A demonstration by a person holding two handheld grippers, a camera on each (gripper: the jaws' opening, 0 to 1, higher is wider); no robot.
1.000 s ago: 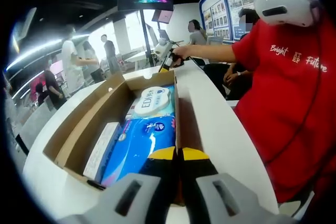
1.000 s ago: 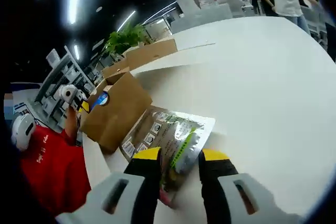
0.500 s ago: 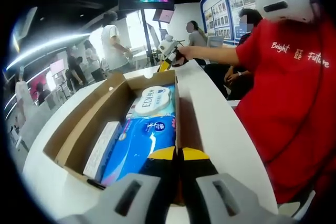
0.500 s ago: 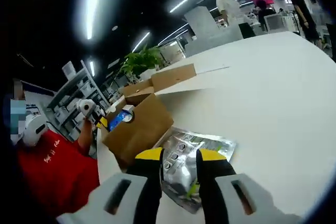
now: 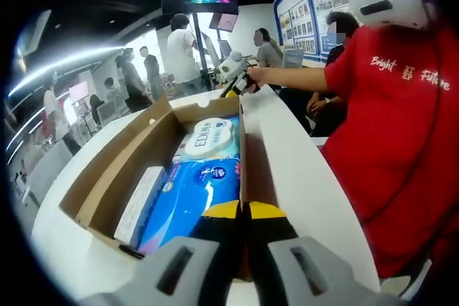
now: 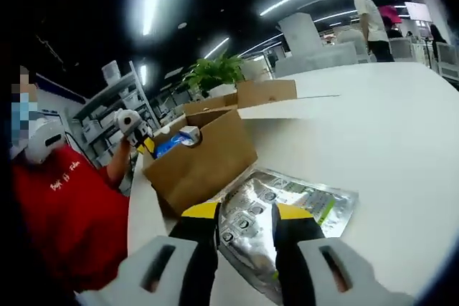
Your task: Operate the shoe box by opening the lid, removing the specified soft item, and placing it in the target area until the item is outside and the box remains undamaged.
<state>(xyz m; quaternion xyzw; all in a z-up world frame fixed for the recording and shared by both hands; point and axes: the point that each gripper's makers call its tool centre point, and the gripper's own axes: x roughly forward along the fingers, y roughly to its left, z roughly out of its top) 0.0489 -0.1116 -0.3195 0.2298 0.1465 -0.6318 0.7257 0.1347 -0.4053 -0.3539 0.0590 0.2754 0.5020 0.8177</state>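
An open cardboard shoe box (image 5: 122, 163) holds a blue soft pack (image 5: 193, 191), a round-lidded wipes pack (image 5: 209, 136) and a white carton (image 5: 140, 202). My left gripper (image 5: 242, 211) is shut on the box's right wall. A silver foil pouch (image 6: 287, 202) lies flat on the white table (image 6: 387, 141) beside the box (image 6: 204, 163). My right gripper (image 6: 245, 214) stands open over the pouch's near end. In the left gripper view the right gripper (image 5: 235, 80) shows past the box's far end, in a hand. In the right gripper view the left gripper (image 6: 133, 123) sits at the box's far side.
A person in a red shirt (image 5: 394, 105) stands close along the table's (image 5: 287, 170) edge. The box's lid flap (image 6: 265, 92) lies open behind the box, a green plant (image 6: 215, 73) beyond it. Several people stand in the background.
The right gripper view has tilted and drawn back from the pouch, which stays flat on the table. The left gripper keeps its hold on the box wall. People in the background have walked about.
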